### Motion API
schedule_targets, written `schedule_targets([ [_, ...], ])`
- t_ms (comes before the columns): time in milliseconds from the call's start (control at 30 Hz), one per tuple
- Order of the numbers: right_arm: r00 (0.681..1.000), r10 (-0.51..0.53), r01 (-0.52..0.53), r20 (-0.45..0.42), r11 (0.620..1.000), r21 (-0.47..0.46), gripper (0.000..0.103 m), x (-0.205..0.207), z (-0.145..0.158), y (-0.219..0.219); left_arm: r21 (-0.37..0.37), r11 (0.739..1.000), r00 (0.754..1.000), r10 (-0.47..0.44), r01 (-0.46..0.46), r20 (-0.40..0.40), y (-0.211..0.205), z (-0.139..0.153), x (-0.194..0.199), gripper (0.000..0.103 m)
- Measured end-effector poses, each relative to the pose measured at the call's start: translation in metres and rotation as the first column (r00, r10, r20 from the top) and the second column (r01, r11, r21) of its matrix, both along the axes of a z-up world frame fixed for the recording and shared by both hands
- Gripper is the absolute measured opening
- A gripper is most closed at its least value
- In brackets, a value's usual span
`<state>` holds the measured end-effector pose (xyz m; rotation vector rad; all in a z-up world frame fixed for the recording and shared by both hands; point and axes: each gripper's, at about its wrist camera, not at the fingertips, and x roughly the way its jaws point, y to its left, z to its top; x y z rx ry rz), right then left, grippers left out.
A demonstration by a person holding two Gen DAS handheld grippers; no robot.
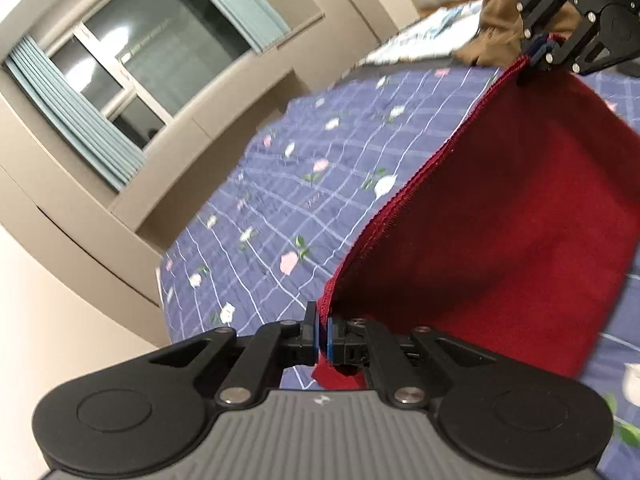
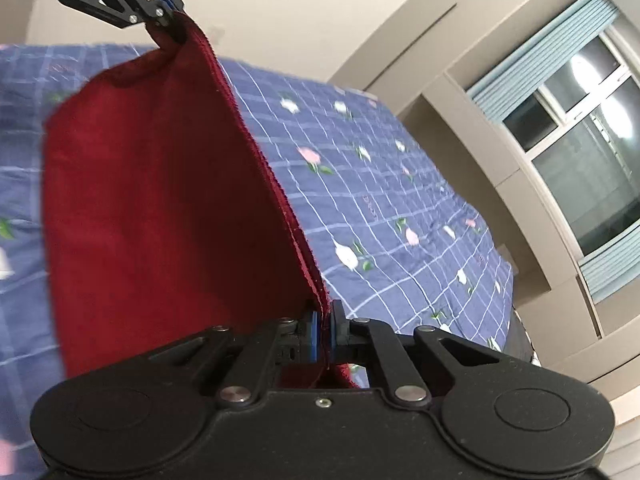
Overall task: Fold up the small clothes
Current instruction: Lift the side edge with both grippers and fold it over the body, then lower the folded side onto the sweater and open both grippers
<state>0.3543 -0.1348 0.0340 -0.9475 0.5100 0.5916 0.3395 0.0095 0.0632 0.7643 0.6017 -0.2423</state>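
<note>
Left claw (image 1: 323, 334) clamped on one corner of the red cloth (image 1: 500, 216), right claw (image 2: 324, 330) clamped on the other corner. Ribbed hem runs taut between both claws, cloth body hangs below them, lifted over the bed (image 2: 380, 184) with blue floral checked cover. Window (image 2: 580, 152) with blue blinds beyond right claw. Brown garment (image 1: 500, 20) behind right claw.
</note>
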Motion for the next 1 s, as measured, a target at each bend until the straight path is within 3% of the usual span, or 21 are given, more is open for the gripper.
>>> schedule_targets([
  [267,0.996,-0.038,0.034,-0.082,0.998,-0.048,0.005,0.093,-0.059,0.018,-0.021,0.996,0.989,0.081,-0.084,-0.126,0.015,-0.054,0.082,0.002],
  [467,0.984,-0.079,0.071,-0.160,0.996,-0.052,0.013,0.137,-0.102,0.023,-0.040,0.987,0.957,0.143,-0.158,-0.252,0.023,-0.097,0.123,0.004],
  [667,0.982,-0.088,0.085,-0.165,0.996,-0.026,0.008,0.148,-0.127,0.020,-0.106,0.972,0.940,0.171,-0.210,-0.296,0.035,-0.115,0.140,0.004],
  [900,0.983,-0.127,0.129,-0.136,0.992,0.005,0.008,0.148,-0.137,0.019,-0.111,0.965,0.934,0.196,-0.237,-0.298,0.036,-0.126,0.148,0.005],
  [967,0.983,-0.143,0.145,-0.111,0.989,0.005,0.018,0.145,-0.139,0.019,-0.119,0.957,0.930,0.221,-0.265,-0.293,0.037,-0.126,0.151,0.015],
  [1000,0.984,-0.157,0.158,-0.089,0.987,0.007,0.030,0.143,-0.139,0.018,-0.129,0.951,0.928,0.233,-0.280,-0.291,0.038,-0.124,0.150,0.017],
])
